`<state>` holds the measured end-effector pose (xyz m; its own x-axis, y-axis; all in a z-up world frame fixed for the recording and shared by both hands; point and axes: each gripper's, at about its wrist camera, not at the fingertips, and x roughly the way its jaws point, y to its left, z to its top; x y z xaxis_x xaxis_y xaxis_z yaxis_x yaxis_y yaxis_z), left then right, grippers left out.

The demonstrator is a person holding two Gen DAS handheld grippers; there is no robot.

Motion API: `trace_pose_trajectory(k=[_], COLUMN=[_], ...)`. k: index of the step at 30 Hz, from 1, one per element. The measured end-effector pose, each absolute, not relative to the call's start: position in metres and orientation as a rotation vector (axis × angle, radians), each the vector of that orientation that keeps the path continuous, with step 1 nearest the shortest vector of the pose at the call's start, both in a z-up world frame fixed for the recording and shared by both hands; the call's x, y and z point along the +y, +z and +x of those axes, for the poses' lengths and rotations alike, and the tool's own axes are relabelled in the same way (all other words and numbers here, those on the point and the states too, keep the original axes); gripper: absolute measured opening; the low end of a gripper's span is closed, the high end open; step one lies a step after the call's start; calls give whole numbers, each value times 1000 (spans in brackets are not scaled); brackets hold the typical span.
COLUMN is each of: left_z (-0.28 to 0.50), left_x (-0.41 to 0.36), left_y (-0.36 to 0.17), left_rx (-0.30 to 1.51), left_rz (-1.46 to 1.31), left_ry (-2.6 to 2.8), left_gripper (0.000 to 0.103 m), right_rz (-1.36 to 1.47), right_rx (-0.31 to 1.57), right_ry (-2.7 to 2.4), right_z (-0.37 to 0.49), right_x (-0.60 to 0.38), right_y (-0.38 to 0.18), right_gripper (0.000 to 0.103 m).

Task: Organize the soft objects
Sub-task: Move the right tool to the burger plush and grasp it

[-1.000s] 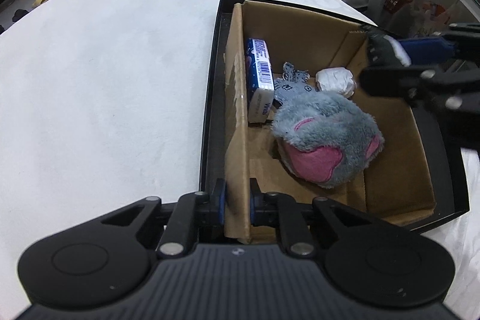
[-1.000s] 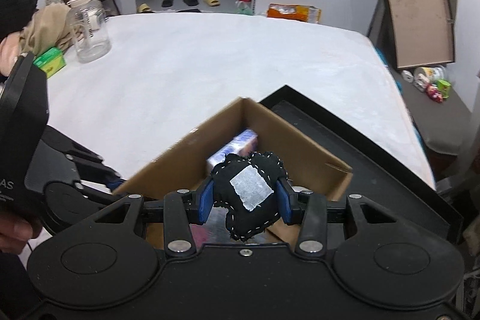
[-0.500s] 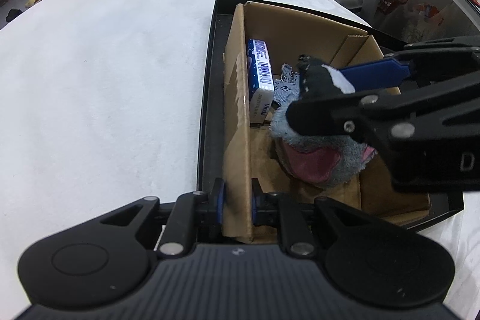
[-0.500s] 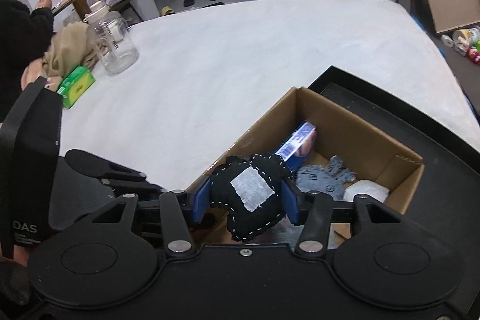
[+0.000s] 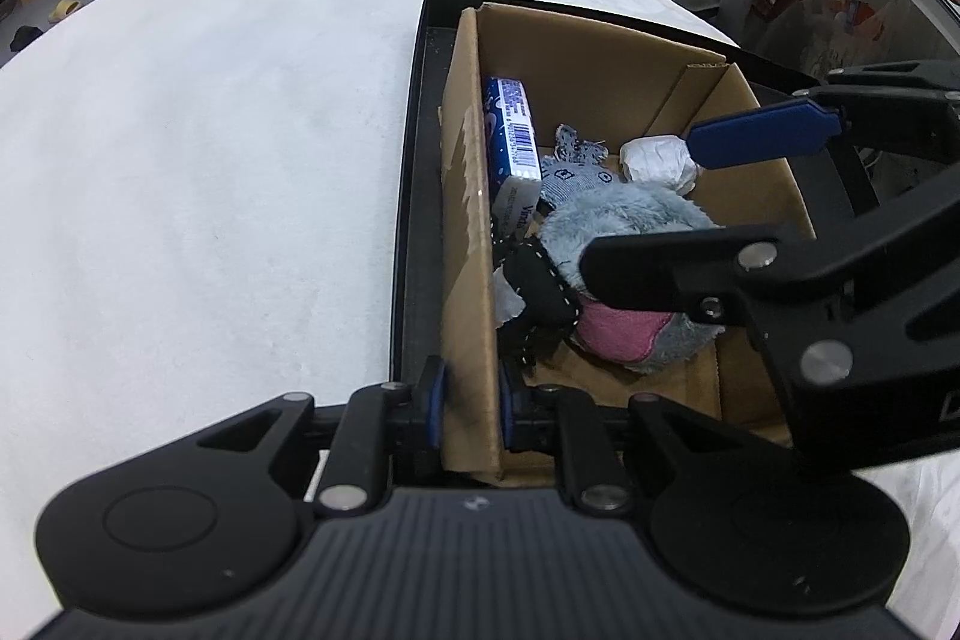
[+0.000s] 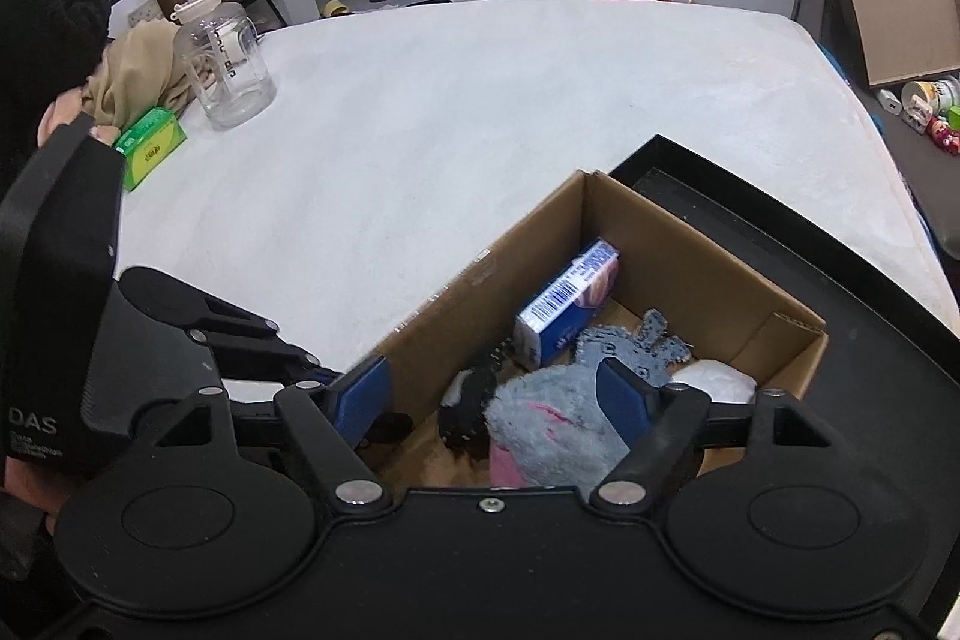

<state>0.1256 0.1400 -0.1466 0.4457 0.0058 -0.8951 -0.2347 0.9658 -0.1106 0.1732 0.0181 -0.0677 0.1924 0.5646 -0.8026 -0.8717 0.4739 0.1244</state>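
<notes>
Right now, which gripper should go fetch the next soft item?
Right. The right gripper is open and empty above the cardboard box, its black stitched toy already dropped inside. The left gripper is clamped on the box wall, steadying it.

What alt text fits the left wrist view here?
The left gripper is clamped on the near wall of a cardboard box holding a grey plush toy, a black stitched toy and a blue tissue pack. The open right gripper hangs over the box.
</notes>
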Motion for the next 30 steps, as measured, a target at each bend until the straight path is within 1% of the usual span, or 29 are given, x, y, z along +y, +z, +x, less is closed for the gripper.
trace_pose_trajectory(k=[4, 10, 12, 14, 15, 18, 20, 23, 30], left_z=[127, 129, 129, 130, 131, 132, 133, 133, 136], left_x=[136, 126, 125, 124, 123, 119, 116, 114, 113], left_y=[-144, -141, -141, -140, -140, -139, -139, -139, -138], left_rx=[1097, 1105, 1109, 1114, 1116, 1124, 1136, 1143, 1147], left_rz=[-209, -172, -165, -162, -161, -144, -127, -112, -96], left_ry=[158, 160, 158, 155, 155, 155, 159, 171, 196], left_gripper=[15, 18, 22, 29, 30, 38, 45, 53, 58], right_rz=[-416, -401, -403, -398, -392, -381, -379, -376, -345], right_rx=[908, 899, 891, 884, 882, 870, 862, 864, 863], right_ry=[1024, 987, 972, 957, 950, 932, 916, 899, 859], right_z=[175, 182, 184, 187, 189, 194, 197, 202, 211], right_x=[11, -7, -15, -22, -26, -37, -44, -54, -76], right_y=[-69, -68, -67, -66, -65, -63, -62, -63, -68], right_gripper=[75, 75, 75, 75, 75, 75, 75, 75, 75])
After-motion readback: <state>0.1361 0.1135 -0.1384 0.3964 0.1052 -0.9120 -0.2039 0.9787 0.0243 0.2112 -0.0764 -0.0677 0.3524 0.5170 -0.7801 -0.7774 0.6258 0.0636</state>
